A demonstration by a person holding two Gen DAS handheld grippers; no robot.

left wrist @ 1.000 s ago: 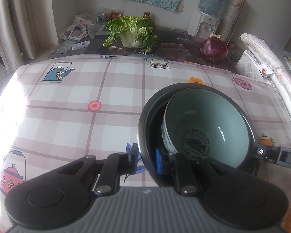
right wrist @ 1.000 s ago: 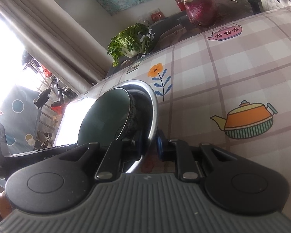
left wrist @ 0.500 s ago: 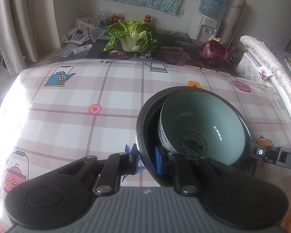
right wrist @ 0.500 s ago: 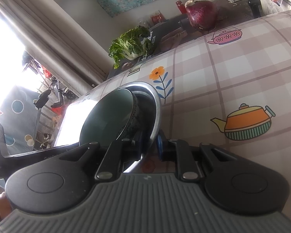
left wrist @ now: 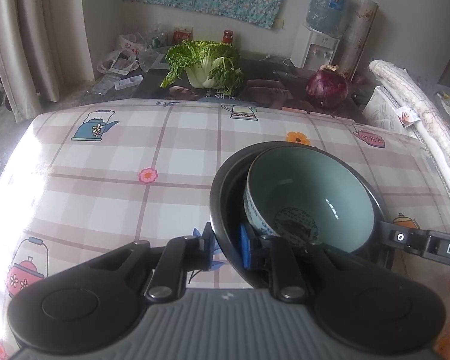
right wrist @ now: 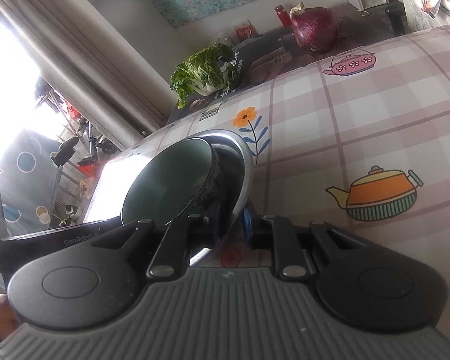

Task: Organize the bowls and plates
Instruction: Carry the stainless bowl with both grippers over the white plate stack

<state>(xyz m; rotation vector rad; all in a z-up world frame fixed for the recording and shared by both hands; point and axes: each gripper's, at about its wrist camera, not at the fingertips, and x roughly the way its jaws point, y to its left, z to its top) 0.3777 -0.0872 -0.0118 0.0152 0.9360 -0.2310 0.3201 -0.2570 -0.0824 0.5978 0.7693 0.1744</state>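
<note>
On the checked tabletop point(left wrist: 111, 186), the left gripper point(left wrist: 226, 246) has its jaws clamped on the near rim of a dark metal basin point(left wrist: 225, 207). Opposite, the right gripper point(right wrist: 229, 220) pinches the same basin's rim. Inside it leans a green-glazed bowl point(left wrist: 309, 192), tilted against the wall.

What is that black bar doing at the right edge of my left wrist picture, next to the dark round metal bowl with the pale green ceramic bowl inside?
Observer: That is the right gripper. Its own camera shows its jaws pinched shut on the rim of the round metal bowl, one finger inside and one outside.
Operator: Is that bowl dark on the outside too?
Observer: No. From the right wrist view its rim and outer wall shine silver.
</note>
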